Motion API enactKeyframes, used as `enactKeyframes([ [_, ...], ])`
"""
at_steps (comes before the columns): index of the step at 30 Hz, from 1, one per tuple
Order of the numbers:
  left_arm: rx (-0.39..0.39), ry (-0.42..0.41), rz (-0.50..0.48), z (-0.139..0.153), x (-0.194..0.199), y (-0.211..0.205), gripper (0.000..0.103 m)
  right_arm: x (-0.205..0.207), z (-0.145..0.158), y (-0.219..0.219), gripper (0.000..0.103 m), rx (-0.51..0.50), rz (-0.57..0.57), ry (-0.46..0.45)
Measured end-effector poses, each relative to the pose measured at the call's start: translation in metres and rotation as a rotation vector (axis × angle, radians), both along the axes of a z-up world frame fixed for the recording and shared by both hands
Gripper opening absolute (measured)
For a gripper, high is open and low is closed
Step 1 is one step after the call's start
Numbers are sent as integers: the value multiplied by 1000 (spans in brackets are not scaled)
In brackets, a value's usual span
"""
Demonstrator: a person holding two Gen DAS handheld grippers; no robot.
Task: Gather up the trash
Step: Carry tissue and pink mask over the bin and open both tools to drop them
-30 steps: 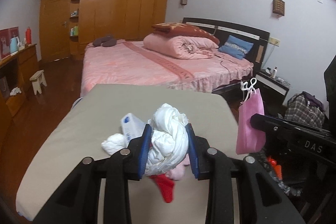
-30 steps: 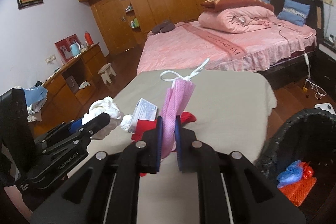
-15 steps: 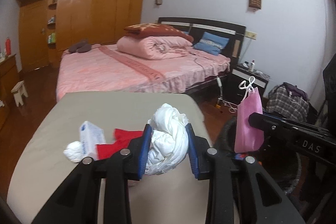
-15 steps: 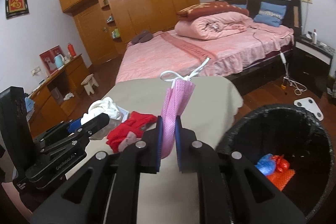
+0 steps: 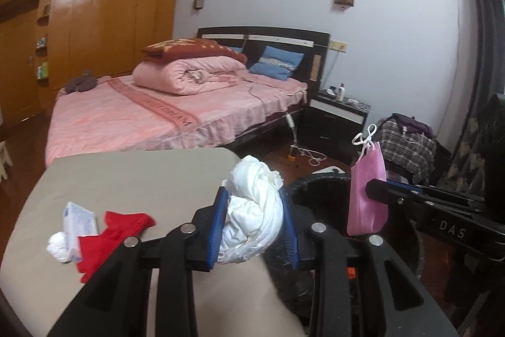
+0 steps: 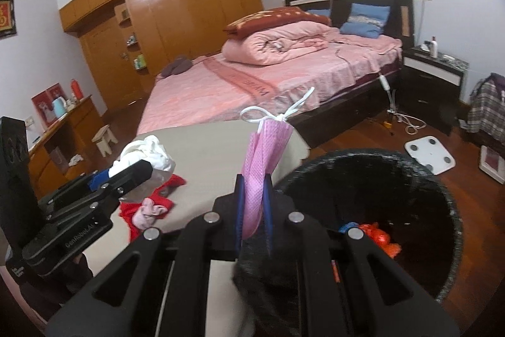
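My left gripper [image 5: 255, 221] pinches a crumpled white tissue wad [image 5: 252, 210], light and squashy, best held across its middle, at the table's [image 5: 126, 176] right edge. My right gripper [image 6: 254, 207] is pressed onto a limp pink face mask [image 6: 260, 166], white loops upward, beside the black trash bin's [image 6: 448, 210] rim.

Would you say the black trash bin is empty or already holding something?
Not empty: the trash bin holds blue and orange scraps at its bottom.

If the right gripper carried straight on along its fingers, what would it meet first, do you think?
Probably the black trash bin, near its rim: the right gripper, shut on the pink face mask, points down toward it. Depth is uncertain.
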State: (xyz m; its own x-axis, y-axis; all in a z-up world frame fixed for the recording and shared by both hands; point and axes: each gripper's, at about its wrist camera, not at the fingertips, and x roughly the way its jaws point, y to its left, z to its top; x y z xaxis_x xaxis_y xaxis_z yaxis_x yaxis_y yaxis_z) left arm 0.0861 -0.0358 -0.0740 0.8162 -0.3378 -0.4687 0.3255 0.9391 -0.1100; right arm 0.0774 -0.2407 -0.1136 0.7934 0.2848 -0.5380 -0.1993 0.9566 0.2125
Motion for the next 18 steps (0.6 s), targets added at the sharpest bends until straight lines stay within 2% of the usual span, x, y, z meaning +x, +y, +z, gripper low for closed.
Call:
enactKeyframes([
  [18,-10,50,-168,-14,21,-83,33,-9,-28,-75,13,-75,-161,60],
])
